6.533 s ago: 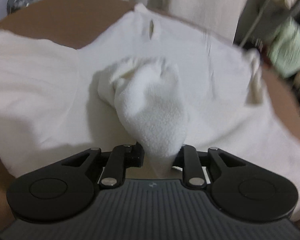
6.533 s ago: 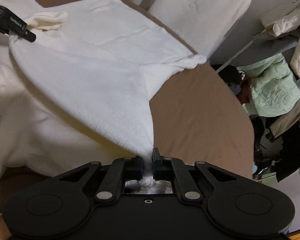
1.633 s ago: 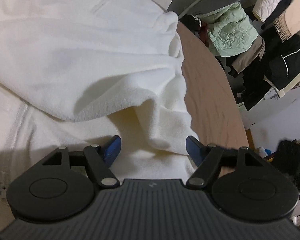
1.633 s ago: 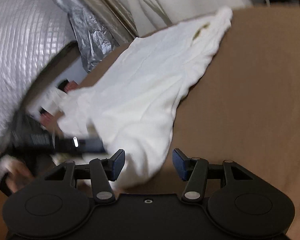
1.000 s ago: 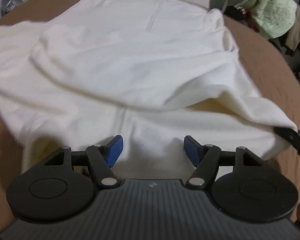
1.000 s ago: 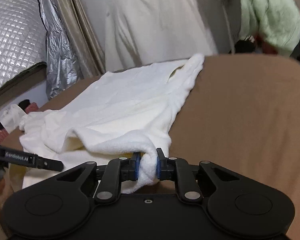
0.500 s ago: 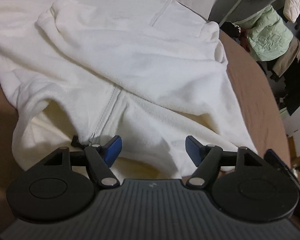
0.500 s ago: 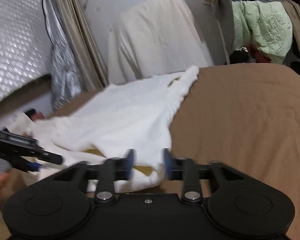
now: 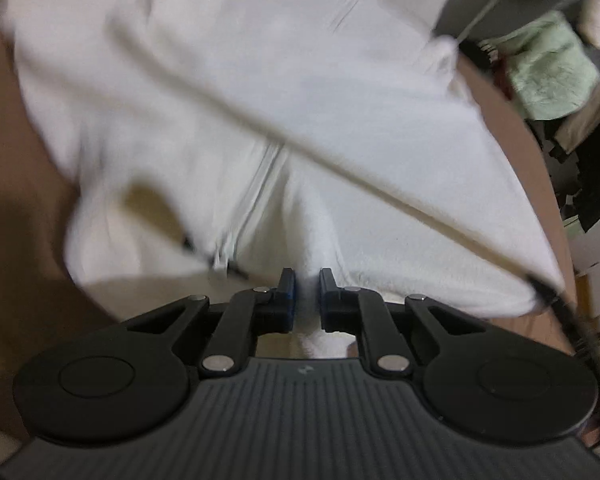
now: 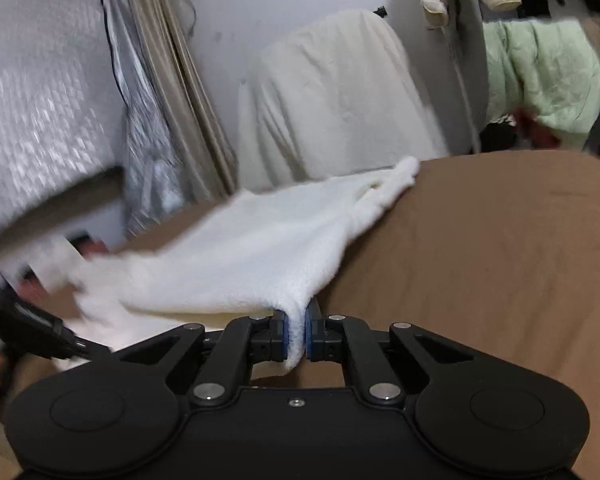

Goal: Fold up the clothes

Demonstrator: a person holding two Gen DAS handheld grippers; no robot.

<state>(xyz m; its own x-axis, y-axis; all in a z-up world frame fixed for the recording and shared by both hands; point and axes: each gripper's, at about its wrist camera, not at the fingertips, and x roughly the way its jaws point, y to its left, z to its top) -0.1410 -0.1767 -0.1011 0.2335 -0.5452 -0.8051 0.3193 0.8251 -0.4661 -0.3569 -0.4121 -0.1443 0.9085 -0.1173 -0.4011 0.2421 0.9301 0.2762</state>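
Pinching a fold of the white fleece garment point(image 9: 284, 92) at its near hem, the left gripper point(image 9: 305, 294) has just been closing, and the cloth now sits bunched between its blue-padded jaws, a tuft of it hanging below them. Just left of that pinch, the garment's zipper point(image 9: 252, 200) runs up and away across the fleece. A long folded edge crosses the garment on a slant, from upper left down to lower right, where a dark gripper tip meets the far corner of the hem at the right edge of the view. This whole view is blurred.

The right gripper point(image 10: 296, 334) has likewise just been closing and now clamps a corner of the same garment point(image 10: 260, 256), the fleece squeezed thin between its pads and drooping under them. From that corner the cloth stretches away, lifted, toward a crumpled end point(image 10: 400, 178) resting on the brown table point(image 10: 480, 248). At the left edge of this view the other gripper shows as a dark blur.

Beyond the table stand a chair draped in cream cloth point(image 10: 340, 96), a beige curtain point(image 10: 172, 80) and a pale green quilted jacket point(image 10: 540, 76).
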